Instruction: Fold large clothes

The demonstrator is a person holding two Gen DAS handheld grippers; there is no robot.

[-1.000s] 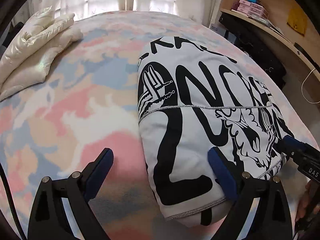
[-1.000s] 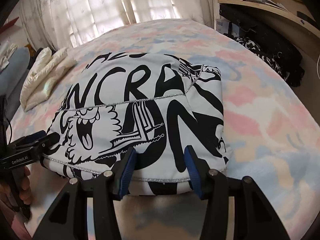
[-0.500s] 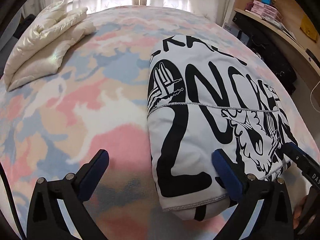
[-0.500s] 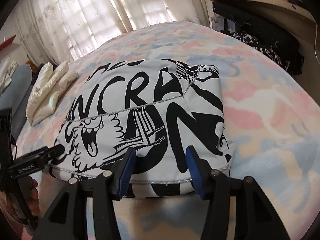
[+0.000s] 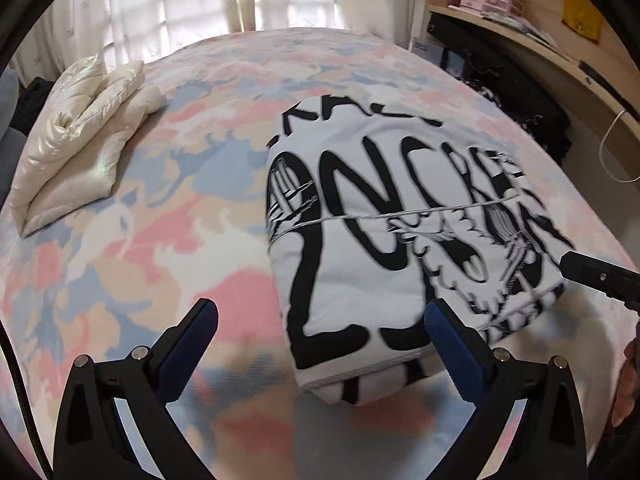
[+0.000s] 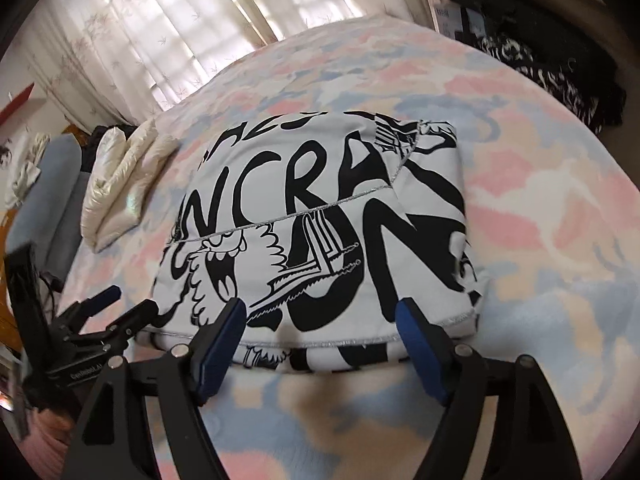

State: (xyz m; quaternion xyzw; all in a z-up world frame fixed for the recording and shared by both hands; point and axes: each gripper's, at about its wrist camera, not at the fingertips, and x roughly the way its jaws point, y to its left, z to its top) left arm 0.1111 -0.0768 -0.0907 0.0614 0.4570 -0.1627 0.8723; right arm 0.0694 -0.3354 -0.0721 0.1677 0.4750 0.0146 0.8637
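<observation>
A white garment with bold black lettering [image 5: 384,248] lies folded into a thick rectangle on the bed, also in the right wrist view [image 6: 320,232]. My left gripper [image 5: 320,344] is open and empty, hovering just short of the garment's near corner. My right gripper [image 6: 320,336] is open and empty at the garment's near edge, its fingers held above the hem. The left gripper shows in the right wrist view [image 6: 104,316] at the garment's left corner. The right gripper's black tip [image 5: 596,276] shows at the garment's right edge.
The bed has a pastel pink, blue and cream blanket [image 5: 160,216]. A folded cream puffer jacket [image 5: 80,140] lies at its far left. A wooden desk with shelves [image 5: 532,44] and dark clothing [image 6: 552,72] stand to the right. Curtains [image 6: 180,32] hang behind.
Both grippers have drawn back and up from the folded garment. The right gripper's jaws have opened wider. The garment has stayed in place.
</observation>
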